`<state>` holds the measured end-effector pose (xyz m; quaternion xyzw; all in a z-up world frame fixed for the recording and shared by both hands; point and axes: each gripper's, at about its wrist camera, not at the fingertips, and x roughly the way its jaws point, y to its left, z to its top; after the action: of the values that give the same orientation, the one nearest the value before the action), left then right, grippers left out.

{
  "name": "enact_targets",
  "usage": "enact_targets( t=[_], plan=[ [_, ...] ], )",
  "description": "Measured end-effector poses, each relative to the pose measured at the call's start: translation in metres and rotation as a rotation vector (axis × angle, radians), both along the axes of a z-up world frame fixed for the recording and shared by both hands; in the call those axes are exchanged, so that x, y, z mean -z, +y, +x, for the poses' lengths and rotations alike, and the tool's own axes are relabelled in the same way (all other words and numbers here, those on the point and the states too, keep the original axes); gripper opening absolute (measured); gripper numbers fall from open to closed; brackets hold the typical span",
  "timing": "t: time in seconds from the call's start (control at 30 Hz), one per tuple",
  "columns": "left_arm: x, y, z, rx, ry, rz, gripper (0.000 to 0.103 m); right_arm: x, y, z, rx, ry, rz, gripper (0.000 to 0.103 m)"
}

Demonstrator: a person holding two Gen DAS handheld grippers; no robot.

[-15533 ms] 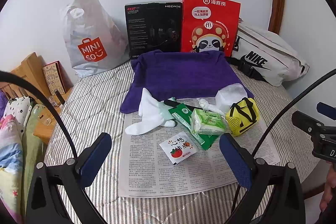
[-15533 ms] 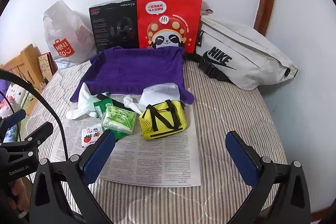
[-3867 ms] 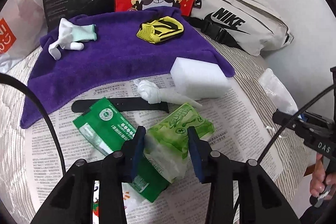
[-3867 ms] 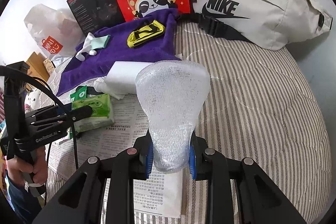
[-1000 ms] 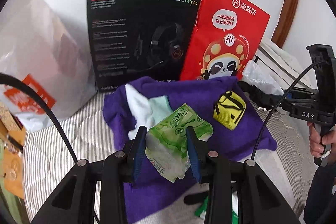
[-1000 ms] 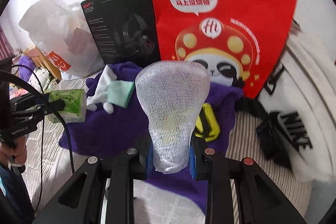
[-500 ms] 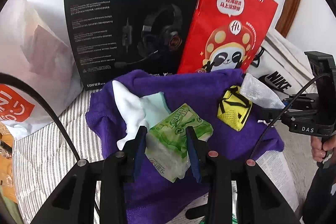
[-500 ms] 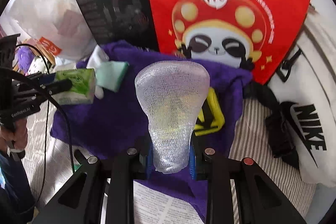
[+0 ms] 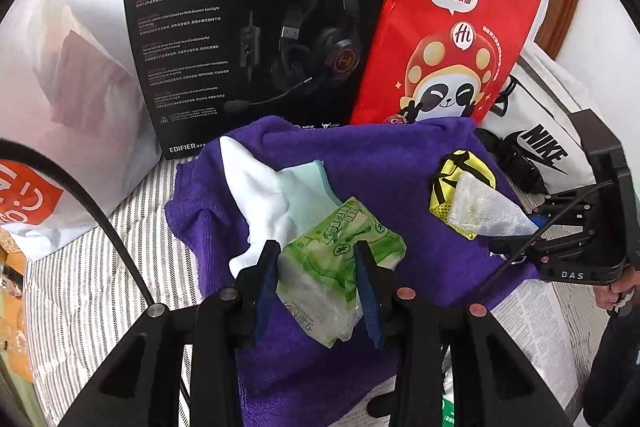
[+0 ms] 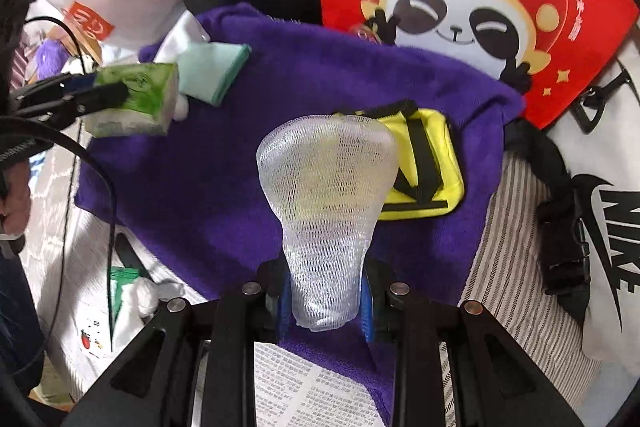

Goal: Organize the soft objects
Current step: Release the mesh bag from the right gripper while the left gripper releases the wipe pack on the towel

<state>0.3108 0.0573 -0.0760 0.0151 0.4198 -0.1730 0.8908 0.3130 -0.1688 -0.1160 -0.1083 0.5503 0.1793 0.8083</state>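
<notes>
My left gripper (image 9: 316, 257) is shut on a green tissue pack (image 9: 336, 267), held over the purple towel (image 9: 376, 179) just in front of the white and mint sock (image 9: 272, 191). My right gripper (image 10: 326, 293) is shut on a white foam net sleeve (image 10: 326, 195), which hangs low over the towel (image 10: 200, 179) and overlaps the yellow pouch (image 10: 432, 167). From the left wrist view the sleeve (image 9: 484, 211) rests against the pouch (image 9: 460, 167). The right wrist view also shows the tissue pack (image 10: 136, 99) in the left gripper (image 10: 96, 91), beside the sock (image 10: 212, 71).
A black headset box (image 9: 256, 27), a red panda bag (image 9: 452, 39) and a white Nike bag (image 10: 600, 211) stand behind the towel. A white shopping bag (image 9: 60, 99) is at the left. Newspaper (image 10: 304, 387) with small items lies in front on the striped cover (image 10: 512, 267).
Both grippers have sunk toward the purple towel with their loads. The net sleeve now sits lower, against the yellow pouch, and the right gripper has tipped further down.
</notes>
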Motion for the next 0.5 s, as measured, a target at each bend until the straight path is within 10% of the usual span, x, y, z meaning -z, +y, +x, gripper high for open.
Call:
enact_targets(
  t=[0.33, 0.5],
  plan=[
    [0.015, 0.003, 0.007, -0.012, 0.049, 0.015, 0.036, 0.008, 0.011, -0.001, -0.022, 0.0, -0.034, 0.07],
    [0.025, 0.001, 0.011, -0.023, 0.068, 0.048, 0.037, 0.006, 0.018, -0.003, -0.028, -0.007, -0.051, 0.072]
  ],
)
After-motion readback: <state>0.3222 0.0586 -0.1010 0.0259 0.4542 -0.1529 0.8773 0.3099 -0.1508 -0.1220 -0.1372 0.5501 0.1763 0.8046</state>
